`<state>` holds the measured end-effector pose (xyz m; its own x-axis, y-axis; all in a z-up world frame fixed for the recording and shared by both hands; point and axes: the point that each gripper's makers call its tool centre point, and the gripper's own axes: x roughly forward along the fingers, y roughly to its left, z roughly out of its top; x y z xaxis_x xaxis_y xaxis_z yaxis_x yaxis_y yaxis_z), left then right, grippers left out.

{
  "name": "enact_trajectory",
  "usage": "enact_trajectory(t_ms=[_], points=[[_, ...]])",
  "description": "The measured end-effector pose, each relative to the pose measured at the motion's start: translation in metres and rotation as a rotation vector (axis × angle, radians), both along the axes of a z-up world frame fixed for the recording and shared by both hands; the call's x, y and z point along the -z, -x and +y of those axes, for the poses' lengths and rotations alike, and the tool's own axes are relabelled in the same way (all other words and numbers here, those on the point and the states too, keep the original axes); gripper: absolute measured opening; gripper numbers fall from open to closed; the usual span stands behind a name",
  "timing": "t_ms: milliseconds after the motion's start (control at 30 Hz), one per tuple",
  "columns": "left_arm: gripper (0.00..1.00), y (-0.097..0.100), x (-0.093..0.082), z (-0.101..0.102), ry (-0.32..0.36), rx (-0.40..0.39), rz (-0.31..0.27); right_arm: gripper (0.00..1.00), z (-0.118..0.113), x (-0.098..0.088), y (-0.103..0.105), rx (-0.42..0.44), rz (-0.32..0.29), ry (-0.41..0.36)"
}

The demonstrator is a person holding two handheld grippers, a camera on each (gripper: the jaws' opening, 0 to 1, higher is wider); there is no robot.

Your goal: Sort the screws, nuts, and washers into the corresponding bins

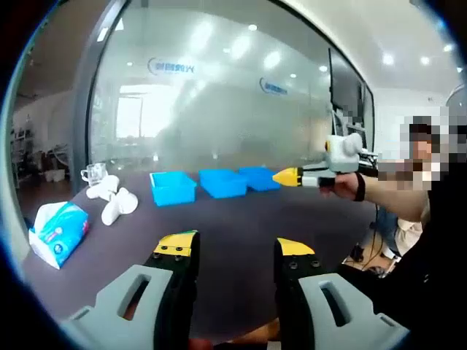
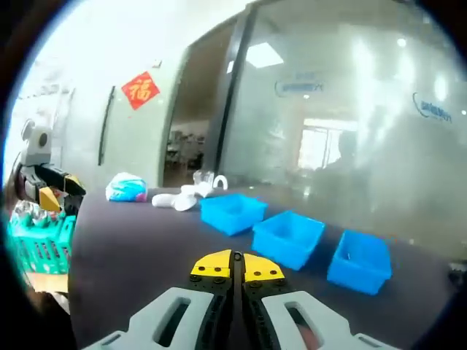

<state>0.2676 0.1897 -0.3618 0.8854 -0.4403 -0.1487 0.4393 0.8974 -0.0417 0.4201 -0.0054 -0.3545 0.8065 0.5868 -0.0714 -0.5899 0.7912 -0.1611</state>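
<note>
Left hand-held gripper [image 1: 232, 248] held over the near edge of the dark worktop [image 1: 241, 219], jaws spread well apart, nothing between them. Right hand-held gripper [image 2: 235, 266] raised above the same worktop, yellow-tipped jaws pressed together; too tight to tell whether anything small sits pinched inside.

Three blue bins in a row toward the far side: left bin [image 1: 173, 187], middle bin [image 1: 222, 182], right bin [image 1: 260, 178]; contents not readable from here. No screws, nuts or washers made out on the dark surface. Off to one side, a tissue pack [image 1: 58, 232], some white objects [image 1: 111, 198] and a clear glass cup [image 1: 93, 173].

Probably the very start: no part picked or dropped yet. Next move calls for locating the loose hardware, then lowering an open hand-held gripper onto one piece.
</note>
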Motion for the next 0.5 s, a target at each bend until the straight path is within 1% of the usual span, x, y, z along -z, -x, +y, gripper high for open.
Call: enact_trajectory(t_ms=[33,100,133,200,233,300,400,500], points=[[0.39,0.000,0.000,0.000,-0.002,0.001,0.000,0.01,-0.002,-0.001,-0.002,0.019,0.001,-0.014],[0.39,0.000,-0.001,-0.001,-0.004,0.002,-0.001,0.01,-0.004,-0.009,-0.004,0.035,-0.016,-0.067],[0.39,0.000,-0.002,-0.001,-0.004,0.003,-0.001,0.01,-0.005,-0.011,-0.005,0.042,-0.017,-0.076],[0.39,0.000,-0.003,-0.001,-0.007,0.003,-0.004,0.01,-0.004,-0.013,-0.010,0.049,-0.025,-0.065],[0.39,0.000,-0.004,-0.002,-0.007,0.003,-0.005,0.01,-0.003,-0.019,-0.014,0.056,-0.040,-0.080],[0.39,0.001,-0.005,-0.002,-0.007,0.002,-0.007,0.01,0.004,-0.022,-0.020,0.041,-0.035,-0.069],[0.39,0.001,-0.005,-0.002,-0.007,-0.001,-0.007,0.01,0.014,-0.033,-0.037,0.042,-0.066,-0.050],[0.39,0.003,-0.005,-0.001,-0.004,-0.005,-0.007,0.01,0.022,-0.039,-0.056,0.033,-0.041,-0.084]])
